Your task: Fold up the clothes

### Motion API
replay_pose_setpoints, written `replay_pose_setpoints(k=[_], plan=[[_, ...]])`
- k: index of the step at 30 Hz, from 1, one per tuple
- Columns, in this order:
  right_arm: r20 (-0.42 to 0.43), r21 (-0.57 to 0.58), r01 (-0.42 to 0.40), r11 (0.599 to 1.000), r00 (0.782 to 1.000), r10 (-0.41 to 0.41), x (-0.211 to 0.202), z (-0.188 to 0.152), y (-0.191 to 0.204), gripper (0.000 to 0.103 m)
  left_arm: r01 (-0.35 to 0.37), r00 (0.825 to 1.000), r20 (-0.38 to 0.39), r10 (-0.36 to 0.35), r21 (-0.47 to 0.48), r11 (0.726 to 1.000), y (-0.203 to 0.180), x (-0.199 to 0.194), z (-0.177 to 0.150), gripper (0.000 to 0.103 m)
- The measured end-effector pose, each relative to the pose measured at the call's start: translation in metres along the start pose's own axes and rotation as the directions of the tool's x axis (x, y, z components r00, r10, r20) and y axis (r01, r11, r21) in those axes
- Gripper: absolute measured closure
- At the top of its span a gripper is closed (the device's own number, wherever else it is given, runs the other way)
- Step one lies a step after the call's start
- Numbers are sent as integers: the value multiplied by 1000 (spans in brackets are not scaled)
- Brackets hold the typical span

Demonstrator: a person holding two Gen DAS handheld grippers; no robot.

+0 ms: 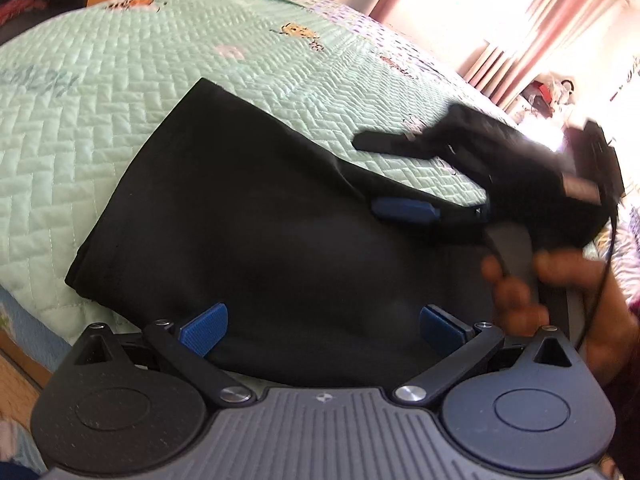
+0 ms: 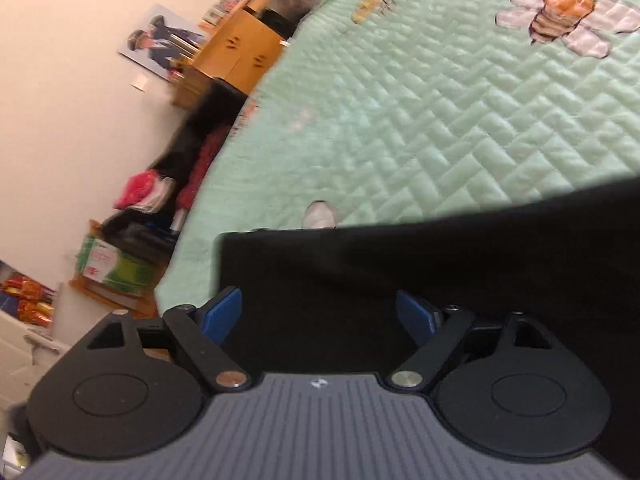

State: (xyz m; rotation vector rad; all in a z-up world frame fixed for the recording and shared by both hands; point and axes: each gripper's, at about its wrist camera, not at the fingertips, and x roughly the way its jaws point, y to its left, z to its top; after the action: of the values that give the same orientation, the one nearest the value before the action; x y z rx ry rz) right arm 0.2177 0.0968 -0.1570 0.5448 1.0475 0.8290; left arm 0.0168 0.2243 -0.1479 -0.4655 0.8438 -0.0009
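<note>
With the black garment (image 1: 280,220) flat on the bed (image 1: 120,80) for folding, both grippers, left (image 1: 324,328) and right (image 2: 320,316), hover over it, fingers wide and empty

A bedroom: quilted bedspread (image 1: 168,64) (bee-patterned), pink curtains (image 1: 516,36).

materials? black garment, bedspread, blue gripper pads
Garment: looks like a soft matte knit, maybe cotton jersey; it lies limp with stitched hems and no sheen.
Bedspread: mint quilted fabric, likely padded cotton or polyester; puffy herringbone stitching, slight sheen.
Pads: blue, finely ribbed, probably moulded rubber or plastic; can't tell which.
</note>
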Motion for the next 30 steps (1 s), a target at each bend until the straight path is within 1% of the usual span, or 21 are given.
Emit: replay_pose_setpoints(k=[1, 3, 4, 6, 7, 9, 10, 11, 12, 13, 15, 17, 18, 19, 20, 22, 23, 25, 26, 28, 30], plan=[[3, 10, 7, 1000, 1000, -7, 2, 3, 2, 21, 0, 1000, -1, 0, 9, 1000, -1, 0, 0, 1], [2, 35, 5, 999, 1000, -5, -2, 5, 6, 21, 16, 1000, -8, -16, -7, 1000, 3, -4, 2, 1], [16, 39, -5, 999, 1000, 4, -7, 3, 9, 21, 24, 1000, -12, -24, -16, 1000, 4, -5, 3, 1], [84, 22, -49, 999, 995, 47, -27, -3, 11, 21, 43, 999, -15, -44, -45, 998, 4, -11, 8, 1], [114, 7, -57, 998, 992, 55, -39, -8, 10, 22, 53, 998, -15, -54, -54, 997, 3, -13, 12, 1], [165, -36, 34, 999, 986, -28, -65, -19, 8, 22, 77, 997, -14, -77, -48, 996, -4, -12, 22, 1], [182, -71, 125, 990, 977, -110, -76, -23, 8, 22, 88, 996, -13, -88, -44, 995, -8, -11, 27, 1], [188, -113, 224, 968, 962, -200, -84, -28, 6, 21, 93, 996, -3, -93, -31, 995, -13, -7, 34, 1], [194, -146, 299, 943, 943, -269, -92, -32, 0, 21, 99, 995, 7, -99, -17, 995, -18, -3, 40, 1], [200, -145, 319, 937, 937, -288, -103, -35, -10, 22, 101, 995, 16, -101, -4, 995, -23, 1, 47, 1], [211, -56, 267, 962, 945, -250, -129, -38, -42, 22, 61, 998, 26, -62, 13, 998, -32, 17, 60, 1], [252, 57, 188, 981, 948, -196, -162, -45, -72, 22, 16, 1000, 25, -17, 32, 999, -37, 35, 69, 1], [273, 93, 170, 981, 943, -189, -179, -48, -83, 22, -8, 1000, -1, 8, 8, 1000, -33, 43, 70, 1], [292, 115, 169, 979, 936, -196, -195, -51, -94, 22, -33, 999, -26, 33, -16, 999, -29, 51, 71, 1], [307, 133, 189, 973, 925, -221, -211, -54, -105, 22, -55, 997, -48, 53, -35, 998, -25, 58, 71, 1], [328, 161, 284, 945, 888, -322, -244, -60, -131, 22, -57, 998, -30, 56, -26, 998, -25, 57, 71, 1], [335, 174, 329, 928, 866, -370, -261, -63, -145, 28, -66, 997, -33, 66, -22, 998, -28, 57, 71, 1], [376, 224, 342, 912, 833, -405, -302, -74, -168, 39, -94, 995, -39, 93, -10, 996, -35, 55, 73, 1], [397, 257, 342, 904, 815, -421, -323, -80, -177, 37, -109, 993, -40, 109, -9, 994, -39, 51, 72, 1], [463, 279, 381, 881, 751, -471, -363, -94, -184, 32, -111, 993, -48, 111, 9, 994, -59, 46, 70, 1], [512, 278, 465, 841, 669, -539, -398, -104, -184, 32, -54, 997, -58, 58, 75, 996, -92, 49, 69, 1]])
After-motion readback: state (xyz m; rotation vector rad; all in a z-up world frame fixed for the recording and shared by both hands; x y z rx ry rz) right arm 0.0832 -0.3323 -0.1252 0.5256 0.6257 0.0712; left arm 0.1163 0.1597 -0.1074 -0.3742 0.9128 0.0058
